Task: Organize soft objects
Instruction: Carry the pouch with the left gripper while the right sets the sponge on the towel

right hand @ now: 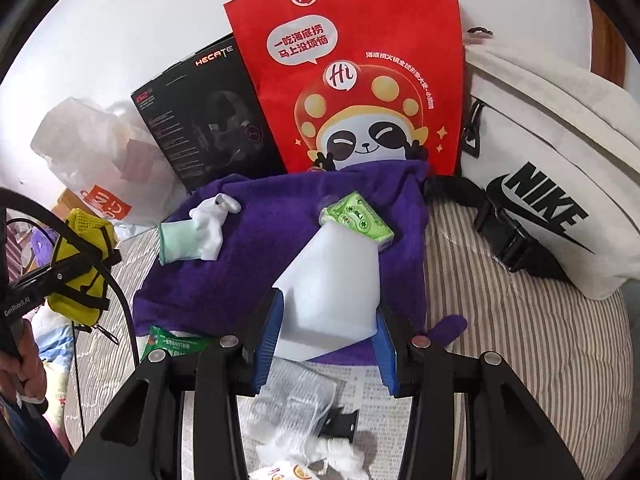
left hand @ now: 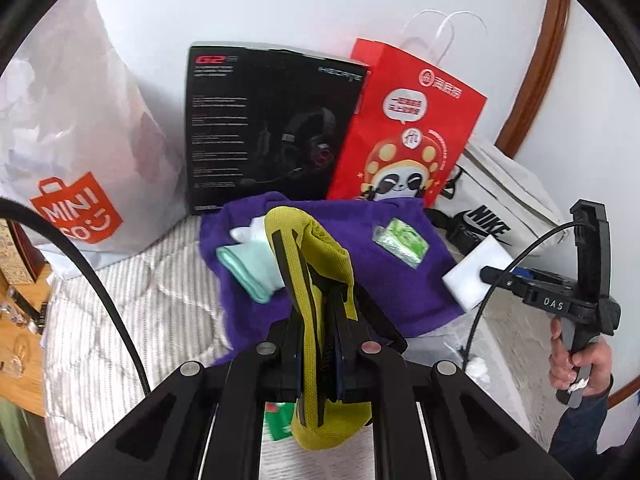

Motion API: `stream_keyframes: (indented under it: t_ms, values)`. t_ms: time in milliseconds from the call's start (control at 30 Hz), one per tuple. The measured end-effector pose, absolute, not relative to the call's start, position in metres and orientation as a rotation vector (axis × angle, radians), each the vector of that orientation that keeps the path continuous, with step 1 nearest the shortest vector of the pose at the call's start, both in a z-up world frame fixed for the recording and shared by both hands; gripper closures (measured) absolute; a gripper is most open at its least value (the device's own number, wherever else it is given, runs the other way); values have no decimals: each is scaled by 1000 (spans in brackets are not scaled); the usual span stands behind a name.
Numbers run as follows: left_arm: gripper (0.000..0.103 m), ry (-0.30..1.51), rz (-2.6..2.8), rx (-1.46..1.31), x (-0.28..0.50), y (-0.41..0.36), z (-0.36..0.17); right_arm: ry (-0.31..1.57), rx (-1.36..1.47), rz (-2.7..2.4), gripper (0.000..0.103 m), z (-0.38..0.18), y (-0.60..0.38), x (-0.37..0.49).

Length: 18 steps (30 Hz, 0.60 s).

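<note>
My left gripper [left hand: 316, 280] is shut on a yellow mesh pouch with black straps [left hand: 320, 264], held above the bed; the same yellow pouch [right hand: 82, 268] hangs at the left in the right wrist view. My right gripper [right hand: 326, 312] is shut on a white foam block [right hand: 332, 284], which also shows as a white block [left hand: 476, 276] in the left wrist view. Under both lies a purple towel [right hand: 256, 264] spread on the bed. On it rest a white and mint glove [right hand: 196, 232] and a green packet [right hand: 358, 220].
A black headset box [left hand: 272, 120], a red paper bag [right hand: 348, 72], a white Nike bag [right hand: 556, 184] and a white Miniso bag [left hand: 76, 152] stand along the wall. Small packets [right hand: 176, 344] and white wrappers [right hand: 304, 412] lie on the striped bedding [right hand: 500, 320].
</note>
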State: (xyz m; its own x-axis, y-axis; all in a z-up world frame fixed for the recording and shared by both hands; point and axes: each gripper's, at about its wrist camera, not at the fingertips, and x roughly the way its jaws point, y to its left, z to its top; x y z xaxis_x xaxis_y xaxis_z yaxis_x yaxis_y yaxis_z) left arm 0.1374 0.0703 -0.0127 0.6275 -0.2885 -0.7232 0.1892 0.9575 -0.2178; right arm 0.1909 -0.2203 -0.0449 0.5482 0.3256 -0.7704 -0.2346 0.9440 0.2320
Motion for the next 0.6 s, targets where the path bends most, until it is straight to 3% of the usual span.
stream_keyframes:
  t_ms: [600]
  values:
    - [92,876,-281,-143,184,91,-29,994,124,288,60,-69,-219,238]
